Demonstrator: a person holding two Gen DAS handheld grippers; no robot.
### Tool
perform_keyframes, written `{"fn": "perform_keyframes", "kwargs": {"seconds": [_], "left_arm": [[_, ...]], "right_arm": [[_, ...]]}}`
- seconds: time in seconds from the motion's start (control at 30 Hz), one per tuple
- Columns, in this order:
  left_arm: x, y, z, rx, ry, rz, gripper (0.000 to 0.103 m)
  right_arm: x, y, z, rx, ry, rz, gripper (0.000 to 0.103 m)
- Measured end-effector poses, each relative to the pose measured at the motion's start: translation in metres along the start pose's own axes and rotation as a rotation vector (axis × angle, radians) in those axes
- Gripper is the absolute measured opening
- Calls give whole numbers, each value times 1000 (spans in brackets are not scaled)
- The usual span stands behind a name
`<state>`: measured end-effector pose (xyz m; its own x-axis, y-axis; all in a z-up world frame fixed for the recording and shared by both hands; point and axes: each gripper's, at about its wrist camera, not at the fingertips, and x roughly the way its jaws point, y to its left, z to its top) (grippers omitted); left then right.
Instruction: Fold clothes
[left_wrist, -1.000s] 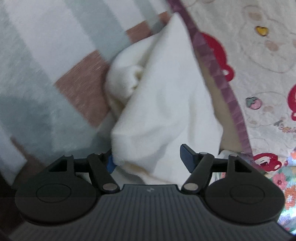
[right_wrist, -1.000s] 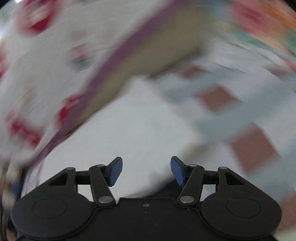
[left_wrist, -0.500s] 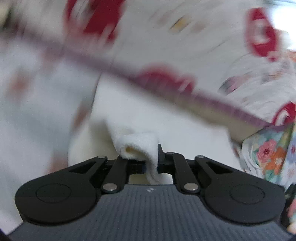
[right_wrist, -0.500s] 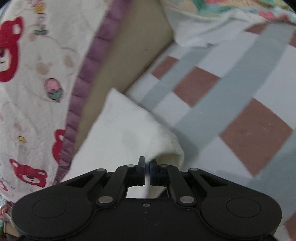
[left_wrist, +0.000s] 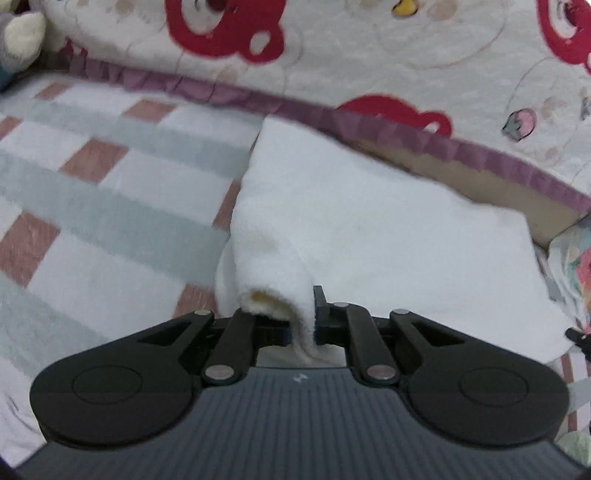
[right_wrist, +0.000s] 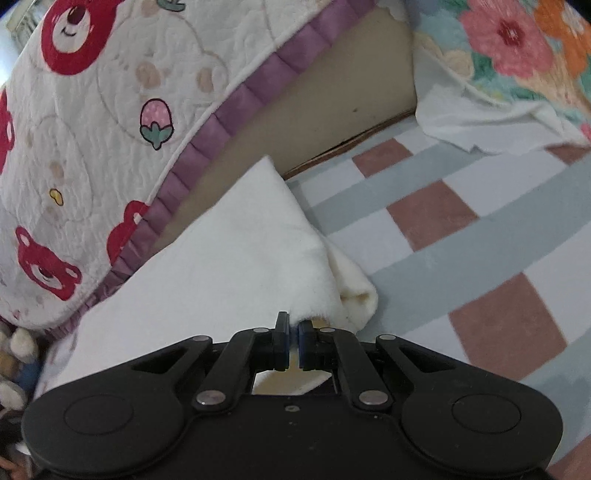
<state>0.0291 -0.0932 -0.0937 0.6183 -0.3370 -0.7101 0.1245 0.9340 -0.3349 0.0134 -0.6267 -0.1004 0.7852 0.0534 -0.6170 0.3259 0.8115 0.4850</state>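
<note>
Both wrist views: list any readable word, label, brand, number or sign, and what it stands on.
No readable words, brands or numbers.
Left gripper body: a small pale mark at its centre, too small to read.
Bear quilt: only printed bears and strawberries; a dark stroke at the left view's right edge is cut off, unreadable.

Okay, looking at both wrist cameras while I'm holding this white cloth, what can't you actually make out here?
- What garment the white cloth is: both views show only a fleecy sheet, no sleeves or collar.
- Its near edge: the left gripper body covers it in the left view, the right gripper body in the right view.
- Stuffed toy: cut off by the left view's top corner.
- Floral fabric: blurred, cut off by the right view's edge.
</note>
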Motion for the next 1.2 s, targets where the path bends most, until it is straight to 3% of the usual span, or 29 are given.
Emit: {"fn": "perform_keyframes", "kwargs": {"seconds": [0.23,0.33,0.47,0.63,0.73,0.77,0.93,1.07,1.2], "left_arm": [[8,20,-2,-56,139,8,14],[0,27,2,-86,133,-14,16],[-9,24,6,-69,120,-24,16],[2,18,-3,90,197,60,21],[6,19,-5,109,236,77,22],[1,17,-3,123,218,84,23],[-26,3,8,187,23,176,54],[-31,-12,4,208,-65,172,54],[-30,-44,-5,299,-112,49,55]], "right_arm": [[-11,8,1,31,-3,-30,6],[-19,25,5,-32,-19,-49,6],[-11,35,9,-130,10,-151,5],[-4,43,-2,-184,48,-228,5],[-1,40,-7,-207,71,-241,5],[-2,37,-9,-202,73,-241,5],[-1,27,-10,-225,93,-303,4],[4,21,-12,-207,106,-343,5],[3,19,-16,-229,99,-363,4]]}}
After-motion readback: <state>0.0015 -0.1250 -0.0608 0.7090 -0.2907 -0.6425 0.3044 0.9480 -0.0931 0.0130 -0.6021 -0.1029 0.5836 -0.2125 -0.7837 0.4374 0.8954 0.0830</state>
